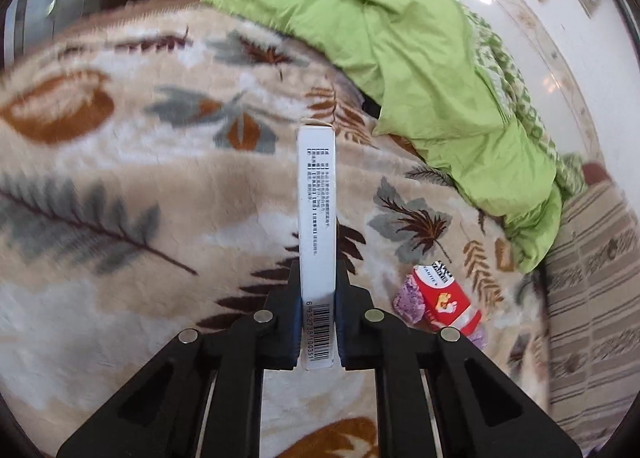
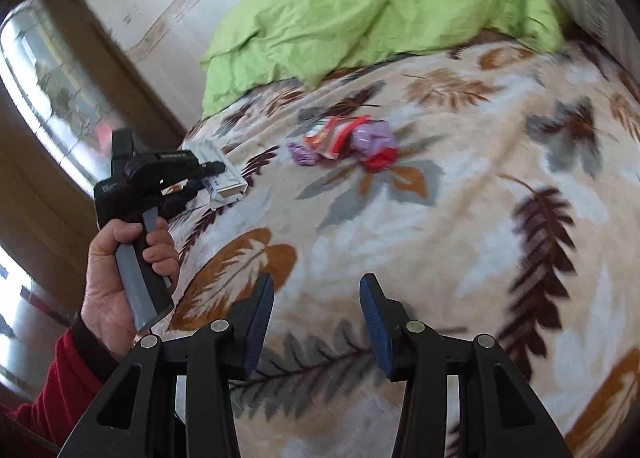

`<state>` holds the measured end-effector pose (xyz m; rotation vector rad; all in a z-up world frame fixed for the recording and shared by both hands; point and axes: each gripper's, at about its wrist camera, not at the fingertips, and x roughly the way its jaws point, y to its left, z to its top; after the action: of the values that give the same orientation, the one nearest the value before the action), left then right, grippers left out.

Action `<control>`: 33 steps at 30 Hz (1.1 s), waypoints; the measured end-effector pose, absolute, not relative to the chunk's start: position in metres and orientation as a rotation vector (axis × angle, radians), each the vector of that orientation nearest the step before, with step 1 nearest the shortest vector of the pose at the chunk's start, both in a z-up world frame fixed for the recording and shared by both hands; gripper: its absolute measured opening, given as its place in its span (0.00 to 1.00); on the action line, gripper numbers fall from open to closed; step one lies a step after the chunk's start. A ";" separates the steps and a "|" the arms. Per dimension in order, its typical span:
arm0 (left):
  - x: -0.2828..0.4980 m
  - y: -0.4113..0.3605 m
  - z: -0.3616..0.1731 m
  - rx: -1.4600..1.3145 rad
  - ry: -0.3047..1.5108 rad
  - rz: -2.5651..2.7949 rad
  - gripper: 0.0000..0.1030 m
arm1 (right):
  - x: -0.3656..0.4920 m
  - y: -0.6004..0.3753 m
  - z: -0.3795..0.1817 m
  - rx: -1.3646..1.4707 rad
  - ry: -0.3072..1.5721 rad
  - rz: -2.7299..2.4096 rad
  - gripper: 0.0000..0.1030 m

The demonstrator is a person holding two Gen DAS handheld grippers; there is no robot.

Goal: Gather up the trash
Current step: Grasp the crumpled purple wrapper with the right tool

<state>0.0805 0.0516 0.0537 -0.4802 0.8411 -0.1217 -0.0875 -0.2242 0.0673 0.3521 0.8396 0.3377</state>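
two black fingers of the left gripper (image 1: pixel 317 298) are clenched on a slim white cardboard box (image 1: pixel 315 217) with small print and a barcode down its narrow face; the jaws press its flanks near the barcode end, and the box runs straight out toward twelve o'clock in the left wrist view. beneath it lies a plush cream blanket (image 1: pixel 160 177) printed with brown, rust and grey leaves. at about four o'clock from the gripped box, a red and white crumpled wrapper (image 1: pixel 444 300) rests on the blanket, touching a lilac crumpled wrapper (image 1: pixel 410 298) on its nine o'clock side. a lime green quilt (image 1: pixel 400 57) is heaped from twelve to three o'clock, and a brown striped cover (image 1: pixel 592 278) shows at three o'clock.

in the right wrist view, the right gripper (image 2: pixel 316 318) hangs released over the blanket (image 2: pixel 440 258), its blue-padded jaws apart with nothing between them. at ten o'clock a person's left hand (image 2: pixel 120 278), in a red sleeve (image 2: pixel 60 390), grips the grey and black handle of the left gripper (image 2: pixel 218 177), with the white box (image 2: pixel 224 177) at its tip, low over the blanket. at twelve o'clock, well apart from the right gripper, lies the small cluster of trash: the red and white wrapper (image 2: pixel 332 133), the lilac wrapper (image 2: pixel 374 137) and a red scrap (image 2: pixel 382 159) touching it. the green quilt (image 2: pixel 340 17) lies beyond, toward twelve o'clock.
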 end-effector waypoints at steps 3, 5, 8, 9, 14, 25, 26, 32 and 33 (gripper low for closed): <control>0.073 0.053 0.063 -0.430 0.810 -0.123 0.12 | -0.049 -0.198 0.074 0.276 0.847 0.401 0.46; 0.072 0.056 0.065 -0.419 0.807 -0.123 0.12 | -0.025 -0.183 0.075 0.243 0.847 0.408 0.46; 0.072 0.062 0.063 -0.426 0.810 -0.118 0.12 | 0.016 -0.162 0.068 0.171 0.838 0.383 0.45; 0.072 0.066 0.062 -0.434 0.815 -0.116 0.12 | 0.028 -0.159 0.064 0.157 0.845 0.369 0.43; 0.074 0.076 0.058 -0.434 0.823 -0.103 0.12 | 0.076 -0.146 0.050 0.096 0.859 0.312 0.37; 0.079 0.066 0.060 -0.401 0.826 -0.141 0.12 | 0.105 -0.140 0.027 0.043 0.872 0.253 0.20; 0.078 0.065 0.060 -0.400 0.826 -0.144 0.12 | 0.098 -0.142 0.030 0.052 0.859 0.250 0.20; 0.067 0.050 0.069 -0.365 0.808 -0.163 0.12 | 0.040 -0.159 0.055 0.109 0.783 0.270 0.20; 0.062 0.046 0.072 -0.351 0.798 -0.162 0.12 | 0.028 -0.163 0.059 0.130 0.775 0.273 0.20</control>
<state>0.0622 0.0458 0.0716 -0.3510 0.7985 -0.1622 0.0277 -0.1633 0.0590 0.1296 0.7752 0.2730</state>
